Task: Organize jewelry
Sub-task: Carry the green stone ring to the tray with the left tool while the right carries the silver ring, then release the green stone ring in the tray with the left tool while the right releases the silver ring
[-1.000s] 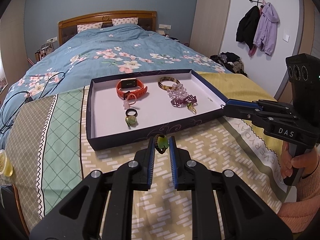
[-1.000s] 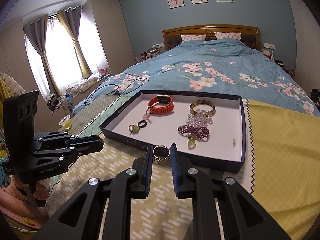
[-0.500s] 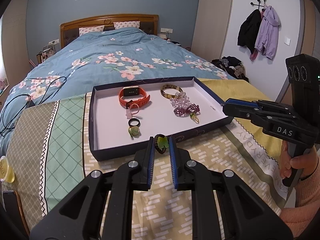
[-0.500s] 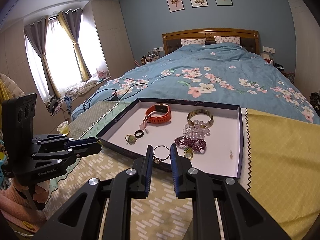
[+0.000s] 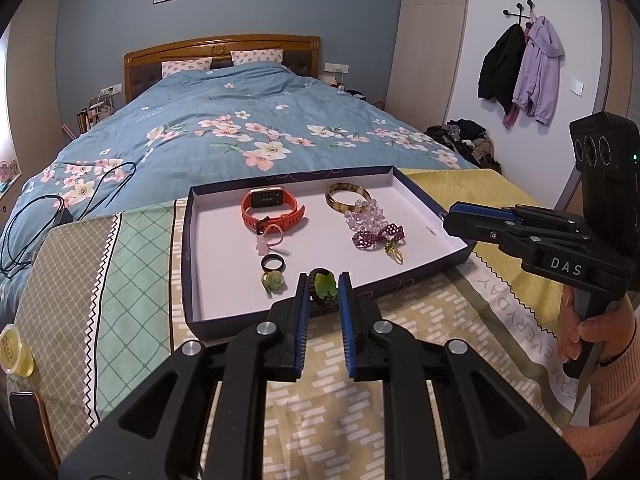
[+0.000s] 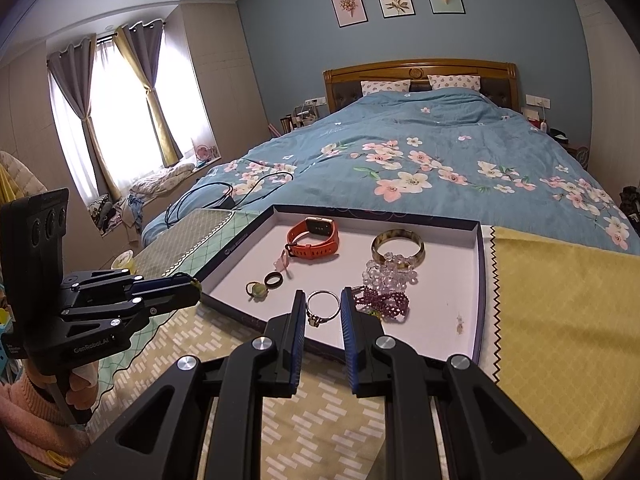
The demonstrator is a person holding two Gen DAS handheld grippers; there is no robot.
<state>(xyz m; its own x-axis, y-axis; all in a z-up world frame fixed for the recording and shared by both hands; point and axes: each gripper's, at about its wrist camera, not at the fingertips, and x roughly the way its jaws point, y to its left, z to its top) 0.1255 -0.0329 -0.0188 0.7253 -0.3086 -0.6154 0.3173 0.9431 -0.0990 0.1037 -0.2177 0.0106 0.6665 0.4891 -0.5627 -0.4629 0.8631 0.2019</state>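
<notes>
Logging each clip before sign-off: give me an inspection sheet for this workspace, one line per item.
Surface: patterned cloth over the bed's foot.
Job's things: dark tray holding orange watch, bangle, clear and purple beads, black ring, green-stone ring.
Clutter: yellow-lidded jar.
Grippers: left gripper shut on a green ring; right gripper shut on a silver ring.
Cables: black cable on the duvet.
Surroundings: curtained window, coats hung on the wall.
</notes>
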